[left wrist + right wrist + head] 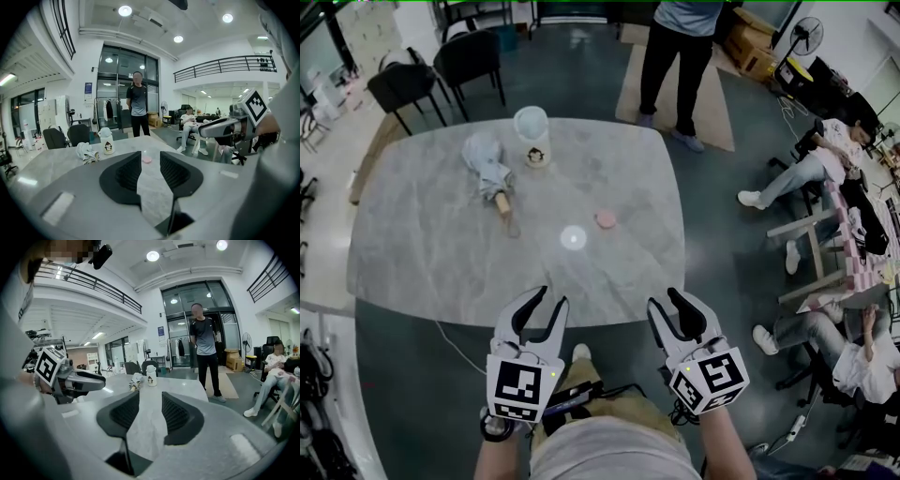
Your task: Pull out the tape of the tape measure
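Hovering before the grey marble bench (441,253), the left gripper (553,296) and right gripper (664,298) stood released and empty, well apart from the round pink tape measure (606,218).

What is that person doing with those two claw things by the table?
A person stands at the near edge of a grey table with a claw-like gripper in each hand. The left gripper and the right gripper are both open and hold nothing. Farther out on the table lie a small pink round thing, probably the tape measure, a folded umbrella and a white bottle. Neither gripper touches any of them, so no tape has been pulled out yet.
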`<act>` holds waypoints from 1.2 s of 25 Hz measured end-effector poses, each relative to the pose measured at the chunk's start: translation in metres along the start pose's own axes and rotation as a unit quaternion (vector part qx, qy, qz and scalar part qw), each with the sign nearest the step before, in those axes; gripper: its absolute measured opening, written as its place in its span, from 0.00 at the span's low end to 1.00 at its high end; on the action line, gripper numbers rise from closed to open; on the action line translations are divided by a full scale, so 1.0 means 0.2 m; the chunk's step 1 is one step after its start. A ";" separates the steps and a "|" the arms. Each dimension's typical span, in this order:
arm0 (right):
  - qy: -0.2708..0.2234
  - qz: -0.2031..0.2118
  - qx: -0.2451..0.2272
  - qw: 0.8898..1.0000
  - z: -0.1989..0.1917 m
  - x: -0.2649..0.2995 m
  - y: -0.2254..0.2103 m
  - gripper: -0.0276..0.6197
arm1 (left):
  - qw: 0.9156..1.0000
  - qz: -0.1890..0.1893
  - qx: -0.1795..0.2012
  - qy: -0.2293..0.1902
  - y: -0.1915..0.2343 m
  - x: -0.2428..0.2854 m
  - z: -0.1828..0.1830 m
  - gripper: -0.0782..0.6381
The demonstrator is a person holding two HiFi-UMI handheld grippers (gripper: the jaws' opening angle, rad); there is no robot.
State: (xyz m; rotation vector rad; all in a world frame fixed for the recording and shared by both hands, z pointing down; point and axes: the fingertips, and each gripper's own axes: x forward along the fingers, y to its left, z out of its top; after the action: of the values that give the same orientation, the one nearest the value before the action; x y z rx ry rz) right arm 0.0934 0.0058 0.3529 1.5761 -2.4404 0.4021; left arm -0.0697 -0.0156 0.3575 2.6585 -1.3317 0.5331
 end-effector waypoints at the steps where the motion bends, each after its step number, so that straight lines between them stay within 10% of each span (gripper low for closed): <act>1: 0.002 -0.002 0.002 1.000 0.00 0.03 -0.01 0.27 | 1.000 -0.001 0.003 0.002 0.02 0.02 0.00 0.28; 30: 0.099 0.097 -0.068 0.988 -0.11 0.61 -0.17 0.36 | 0.997 0.044 -0.046 0.043 0.20 0.30 -0.15 0.28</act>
State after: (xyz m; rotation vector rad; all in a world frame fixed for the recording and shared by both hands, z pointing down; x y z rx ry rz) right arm 0.0757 -0.1045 0.4163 1.1904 -2.4171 0.3921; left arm -0.0756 -0.0765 0.4052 2.4844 -1.4188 0.5762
